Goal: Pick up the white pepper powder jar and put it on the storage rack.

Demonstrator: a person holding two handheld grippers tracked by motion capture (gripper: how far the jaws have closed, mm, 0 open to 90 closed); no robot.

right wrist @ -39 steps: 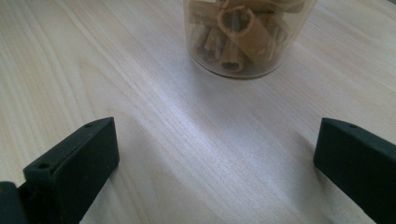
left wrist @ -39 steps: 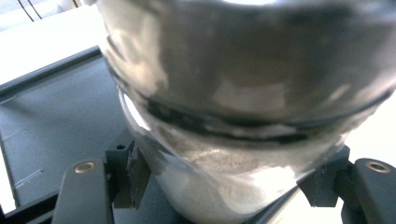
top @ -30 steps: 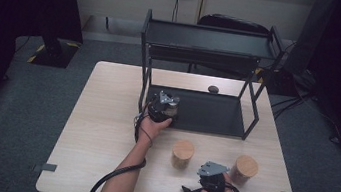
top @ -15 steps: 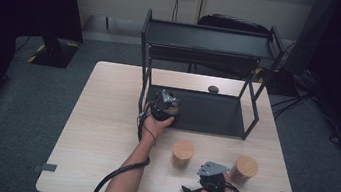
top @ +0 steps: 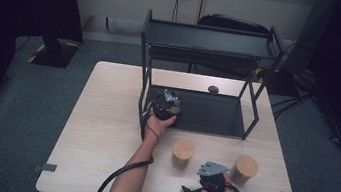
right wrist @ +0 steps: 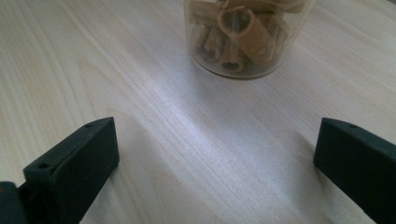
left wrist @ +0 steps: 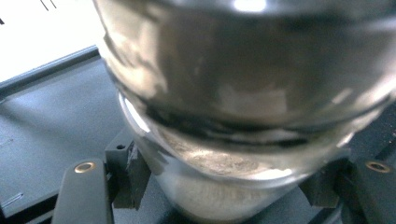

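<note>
The left gripper (top: 166,103) is clamped on a glass jar (left wrist: 243,116) holding a pale powder, at the front left of the black rack's (top: 206,45) lower shelf. The right gripper (top: 207,182) rests on the table (top: 103,132) with jaws wide apart, facing 1 of 2 wood-lidded jars (right wrist: 243,35), which is packed with tube pasta.
</note>
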